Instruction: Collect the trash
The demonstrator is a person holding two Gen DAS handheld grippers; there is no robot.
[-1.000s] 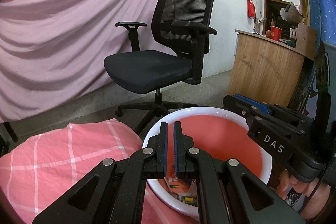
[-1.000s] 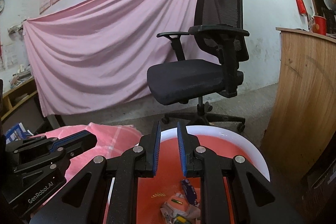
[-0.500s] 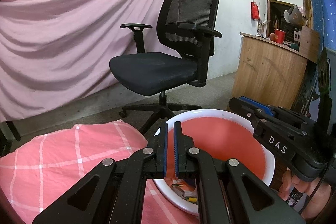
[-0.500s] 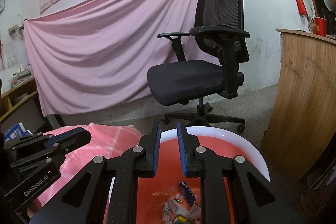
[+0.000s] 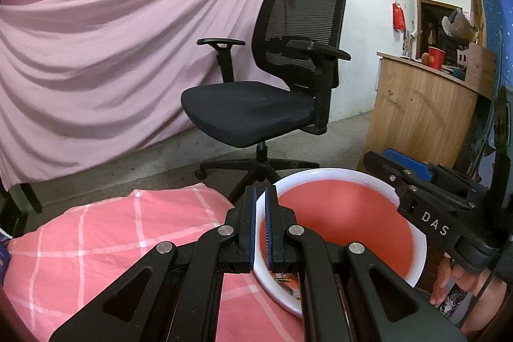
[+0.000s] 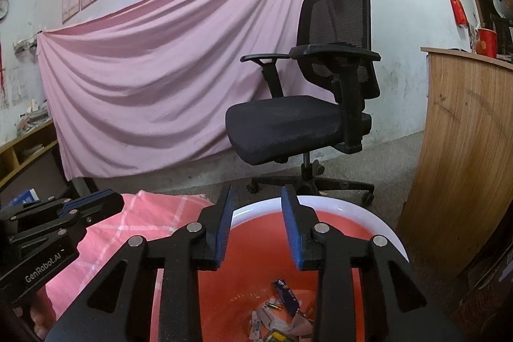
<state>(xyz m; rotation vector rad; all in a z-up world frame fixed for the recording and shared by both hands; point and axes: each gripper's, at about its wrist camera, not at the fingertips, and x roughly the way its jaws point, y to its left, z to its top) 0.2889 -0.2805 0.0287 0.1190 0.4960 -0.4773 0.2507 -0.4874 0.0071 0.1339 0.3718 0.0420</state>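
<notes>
A red basin with a white rim [image 5: 346,175] [image 6: 352,210] stands on the floor beside a pink checked cushion [image 5: 96,239]. Several wrappers and scraps of trash [image 6: 282,313] lie at its bottom. My left gripper [image 5: 260,197] is shut and empty, over the basin's left rim. My right gripper [image 6: 256,197] is open and empty, held above the basin's near side. Each gripper shows in the other's view: the right one at the right edge of the left wrist view [image 5: 416,181], the left one at the left edge of the right wrist view [image 6: 64,213].
A black mesh office chair [image 5: 263,104] [image 6: 304,117] stands on the concrete floor just behind the basin. A wooden counter [image 6: 465,133] is close on the right. A pink sheet [image 6: 160,85] hangs on the back wall. Shelves [image 6: 25,146] are at far left.
My right gripper has opened wide; its jaws were nearly together before. My left gripper has shifted left, from over the basin's middle to its left rim.
</notes>
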